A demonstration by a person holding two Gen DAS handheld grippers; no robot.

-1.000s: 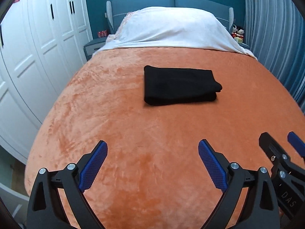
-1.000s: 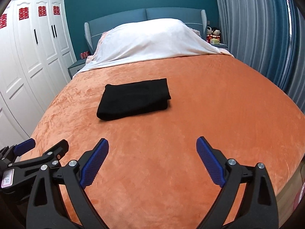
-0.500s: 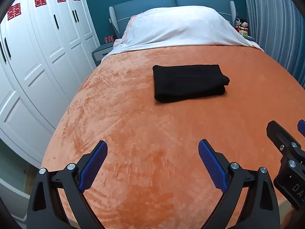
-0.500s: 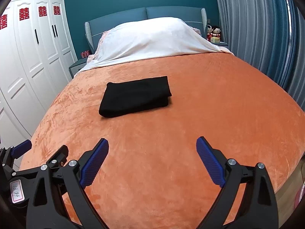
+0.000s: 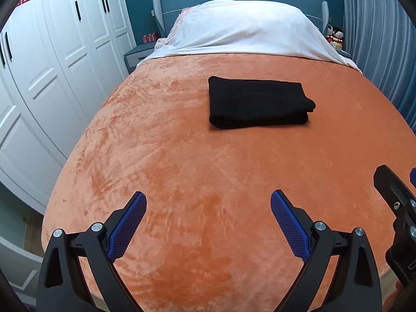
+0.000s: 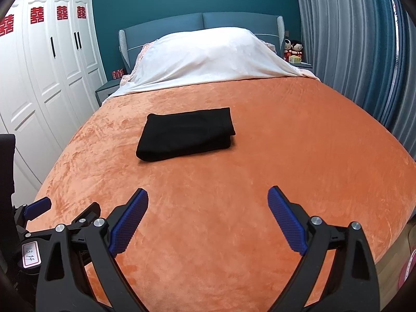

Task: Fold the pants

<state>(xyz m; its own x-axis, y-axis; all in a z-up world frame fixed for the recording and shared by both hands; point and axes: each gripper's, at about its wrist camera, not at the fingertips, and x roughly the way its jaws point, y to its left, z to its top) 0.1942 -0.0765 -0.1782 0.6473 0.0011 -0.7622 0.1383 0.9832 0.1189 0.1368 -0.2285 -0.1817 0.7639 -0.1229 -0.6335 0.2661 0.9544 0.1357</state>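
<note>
The black pants point(image 5: 256, 102) lie folded into a flat rectangle on the orange bedspread point(image 5: 182, 156), also in the right wrist view point(image 6: 186, 134). My left gripper point(image 5: 208, 221) is open and empty, held well back from the pants near the foot of the bed. My right gripper point(image 6: 208, 218) is also open and empty, equally far back. The right gripper shows at the right edge of the left wrist view point(image 5: 397, 208); the left gripper shows at the lower left of the right wrist view point(image 6: 59, 213).
A white sheet covers the pillows point(image 5: 247, 33) at the blue headboard point(image 6: 200, 22). White wardrobes point(image 5: 52, 65) line the left side, grey-blue curtains point(image 6: 351, 39) the right. A bedside table point(image 5: 135, 57) stands left of the headboard.
Both grippers have drawn back and lifted away from the bed, so more of the room and wardrobe shows. The pants have not moved. Both jaws stay open.
</note>
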